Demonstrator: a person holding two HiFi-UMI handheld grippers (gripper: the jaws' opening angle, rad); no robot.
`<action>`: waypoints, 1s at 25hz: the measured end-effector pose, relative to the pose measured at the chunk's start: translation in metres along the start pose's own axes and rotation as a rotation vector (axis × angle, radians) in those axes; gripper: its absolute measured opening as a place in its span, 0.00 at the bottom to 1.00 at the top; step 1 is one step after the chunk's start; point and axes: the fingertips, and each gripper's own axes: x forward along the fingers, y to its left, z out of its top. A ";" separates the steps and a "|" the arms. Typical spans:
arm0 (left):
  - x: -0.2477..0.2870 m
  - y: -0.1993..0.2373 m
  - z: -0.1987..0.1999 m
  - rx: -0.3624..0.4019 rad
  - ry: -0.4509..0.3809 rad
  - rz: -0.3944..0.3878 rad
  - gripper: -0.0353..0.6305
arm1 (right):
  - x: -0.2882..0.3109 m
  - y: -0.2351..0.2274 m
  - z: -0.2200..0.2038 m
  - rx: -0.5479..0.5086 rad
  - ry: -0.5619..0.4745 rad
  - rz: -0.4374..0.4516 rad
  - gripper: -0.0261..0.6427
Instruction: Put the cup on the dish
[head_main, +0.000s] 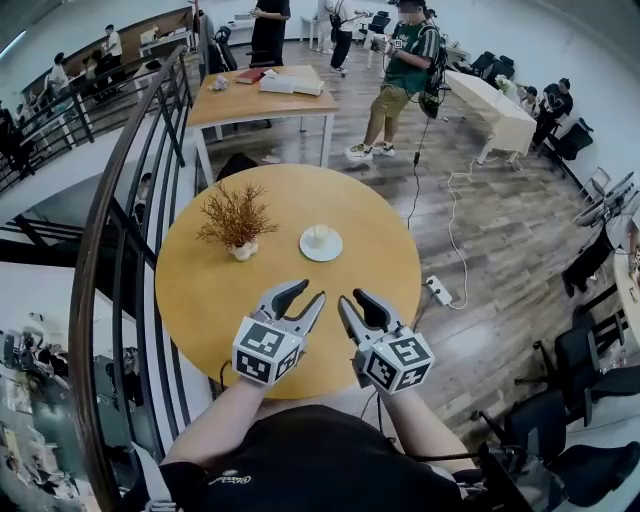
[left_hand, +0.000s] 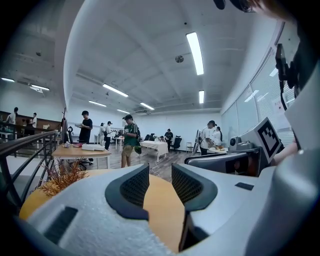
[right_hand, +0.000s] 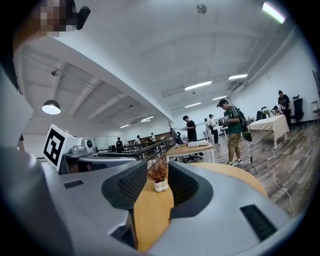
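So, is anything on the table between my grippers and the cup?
Nothing visible. Bare table lies between the left gripper, the right gripper and the cup, which already sits on the dish. The plant stands off to the left.

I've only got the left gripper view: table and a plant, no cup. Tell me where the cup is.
Observer: In the head view the cup already sits on the dish, mid-table, right of the plant.
Operator: Report the right gripper.
Observer: The right gripper hovers by the table's near edge, holding nothing, jaws slightly apart.
Operator: Say what it faces.
Observer: Its own view shows the plant framed between its jaws; no cup shows there.
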 end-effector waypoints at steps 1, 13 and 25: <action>0.000 -0.001 0.000 0.000 0.000 -0.003 0.27 | 0.000 0.001 0.000 -0.001 0.000 0.001 0.23; -0.001 -0.012 -0.006 0.010 0.006 -0.020 0.27 | -0.006 0.007 -0.004 -0.018 0.002 -0.006 0.22; 0.000 -0.013 -0.012 -0.016 0.018 -0.021 0.27 | -0.009 0.004 -0.010 -0.006 0.023 -0.013 0.22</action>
